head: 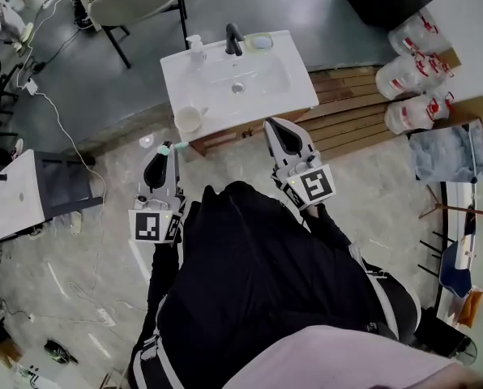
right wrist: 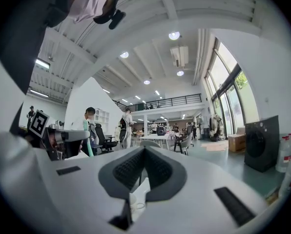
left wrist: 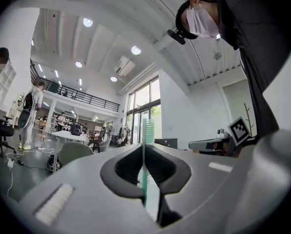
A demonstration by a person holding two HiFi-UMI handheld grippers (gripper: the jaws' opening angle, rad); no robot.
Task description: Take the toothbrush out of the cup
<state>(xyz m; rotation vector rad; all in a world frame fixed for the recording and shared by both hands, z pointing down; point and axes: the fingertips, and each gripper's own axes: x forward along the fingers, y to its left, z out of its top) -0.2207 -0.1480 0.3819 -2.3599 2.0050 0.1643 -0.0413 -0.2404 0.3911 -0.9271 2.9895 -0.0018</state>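
A slim, translucent green plastic toothbrush (left wrist: 147,130) is clamped upright in the left tongs (left wrist: 144,150), with its bristled head standing above them. In the head view it is held out of the cup (head: 189,119), near it but apart. The cup is round, smooth and cream-coloured, and is set at the front left corner of a glossy white tabletop (head: 177,71) with 1 moulded rectangular basin. The right tongs (right wrist: 144,152) are pressed together with nothing between them. Both tongs are shaped as matt grey shells with dark linings.
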